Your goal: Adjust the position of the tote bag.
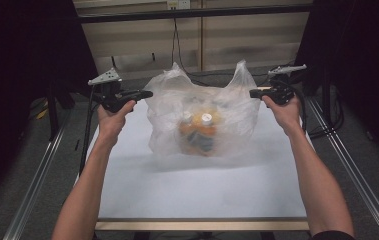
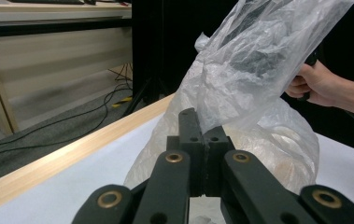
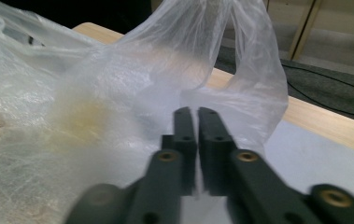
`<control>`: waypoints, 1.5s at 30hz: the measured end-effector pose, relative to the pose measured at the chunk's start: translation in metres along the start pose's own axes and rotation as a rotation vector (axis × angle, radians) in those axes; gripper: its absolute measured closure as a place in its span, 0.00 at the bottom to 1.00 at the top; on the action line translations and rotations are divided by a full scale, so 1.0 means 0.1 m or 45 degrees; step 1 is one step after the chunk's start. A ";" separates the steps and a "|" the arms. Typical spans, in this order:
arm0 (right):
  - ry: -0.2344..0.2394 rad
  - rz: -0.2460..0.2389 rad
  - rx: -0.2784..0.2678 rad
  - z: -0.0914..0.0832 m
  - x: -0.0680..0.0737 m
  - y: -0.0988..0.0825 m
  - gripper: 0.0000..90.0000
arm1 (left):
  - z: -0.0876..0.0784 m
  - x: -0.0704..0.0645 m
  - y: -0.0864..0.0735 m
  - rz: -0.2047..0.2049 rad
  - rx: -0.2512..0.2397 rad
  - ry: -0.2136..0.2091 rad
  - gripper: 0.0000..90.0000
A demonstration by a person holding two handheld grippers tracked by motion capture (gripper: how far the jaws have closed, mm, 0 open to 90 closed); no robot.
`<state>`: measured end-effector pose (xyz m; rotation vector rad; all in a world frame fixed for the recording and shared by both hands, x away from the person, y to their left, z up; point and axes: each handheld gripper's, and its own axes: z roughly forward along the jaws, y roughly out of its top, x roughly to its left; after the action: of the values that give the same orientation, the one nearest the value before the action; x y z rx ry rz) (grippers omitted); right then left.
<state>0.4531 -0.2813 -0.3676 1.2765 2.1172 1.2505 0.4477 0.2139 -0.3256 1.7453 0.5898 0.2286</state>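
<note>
In the middle of the high view sits the bag, a thin clear plastic carrier on the white table, with its two handle loops poking up toward the top of the frame. Inside you can make out two orange bottles with white caps, standing close together near the centre. The left gripper comes in from the left at the bag's upper corner, and the right gripper does the same from the right; from up here I can't tell if either one has film pinched. In the left gripper view the jaws rise from the bottom centre and are closed together, with the bag's film draped right at the tips and rising to the upper right. It looks nipped between them, but the tip is half hidden, so I'd call that likely rather than sure. The other hand shows at the right edge, behind the plastic. In the right gripper view the jaws are brought together too, just a sliver between the pads, pointing at the base of a handle loop in the upper middle; the film sits right behind the tips and I can't say it's caught. Handling-wise I reckon the film is super light, floppy and slippery, tears easily, and won't hold a shape. The bottles give it all the weight and will roll or tip if the bag gets tugged sideways. Best grab is the handle loops or the bunched rim, not the thin side walls.
</note>
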 end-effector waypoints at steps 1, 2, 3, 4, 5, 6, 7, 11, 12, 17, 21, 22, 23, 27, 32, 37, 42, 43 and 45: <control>0.006 0.000 -0.003 0.00 0.01 0.01 1.00 | -0.01 0.01 -0.01 0.003 0.006 0.006 1.00; 0.022 0.002 -0.026 -0.03 0.03 0.03 1.00 | -0.04 0.02 -0.02 0.003 0.005 0.011 1.00; 0.022 0.002 -0.026 -0.03 0.03 0.03 1.00 | -0.04 0.02 -0.02 0.003 0.005 0.011 1.00; 0.026 0.010 -0.036 -0.04 0.03 0.04 1.00 | -0.07 0.02 -0.02 0.001 -0.006 0.016 1.00; 0.041 0.025 -0.080 -0.09 0.04 0.06 1.00 | -0.10 0.01 -0.01 -0.006 -0.011 0.018 1.00; 0.051 0.026 -0.094 -0.13 0.04 0.08 1.00 | -0.12 0.01 0.00 0.000 -0.015 0.021 1.00; 0.051 0.026 -0.094 -0.13 0.04 0.08 1.00 | -0.12 0.01 0.00 0.000 -0.015 0.021 1.00; 0.058 0.014 -0.126 -0.23 0.09 0.12 1.00 | -0.20 -0.01 0.03 -0.003 -0.033 0.035 1.00; 0.067 0.010 -0.132 -0.25 0.10 0.13 1.00 | -0.22 0.00 0.03 0.000 -0.042 0.037 1.00; 0.089 -0.005 -0.169 -0.36 0.16 0.17 1.00 | -0.30 -0.02 0.06 0.005 -0.053 0.048 1.00; 0.096 -0.022 -0.205 -0.48 0.21 0.24 1.00 | -0.37 -0.04 0.09 0.011 -0.066 0.057 1.00; 0.061 -0.040 -0.234 -0.53 0.24 0.28 1.00 | -0.39 -0.04 0.09 0.002 -0.075 0.062 1.00; 0.061 -0.040 -0.234 -0.53 0.24 0.28 1.00 | -0.39 -0.04 0.09 0.002 -0.075 0.062 1.00; 0.042 -0.032 -0.262 -0.55 0.22 0.35 0.93 | -0.48 -0.05 0.12 0.022 -0.076 0.065 1.00; 0.018 -0.031 -0.269 -0.52 0.24 0.37 0.65 | -0.61 -0.03 0.12 0.032 -0.083 0.081 1.00; 0.008 -0.026 -0.219 -0.37 0.24 0.37 0.46 | -0.66 0.01 0.08 0.021 -0.102 0.071 1.00; 0.030 -0.036 -0.197 -0.19 0.27 0.43 0.48 | -0.68 0.04 0.04 0.007 -0.104 0.066 1.00; 0.033 -0.028 -0.192 -0.17 0.28 0.44 0.49 | -0.68 0.04 0.04 0.009 -0.105 0.065 1.00; 0.024 -0.037 -0.161 -0.08 0.29 0.46 0.54 | -0.70 0.04 0.04 0.012 -0.105 0.059 1.00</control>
<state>0.4565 -0.2515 -0.3216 1.1810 2.0270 1.3657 0.4203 0.2750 -0.3037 1.6674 0.5981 0.2965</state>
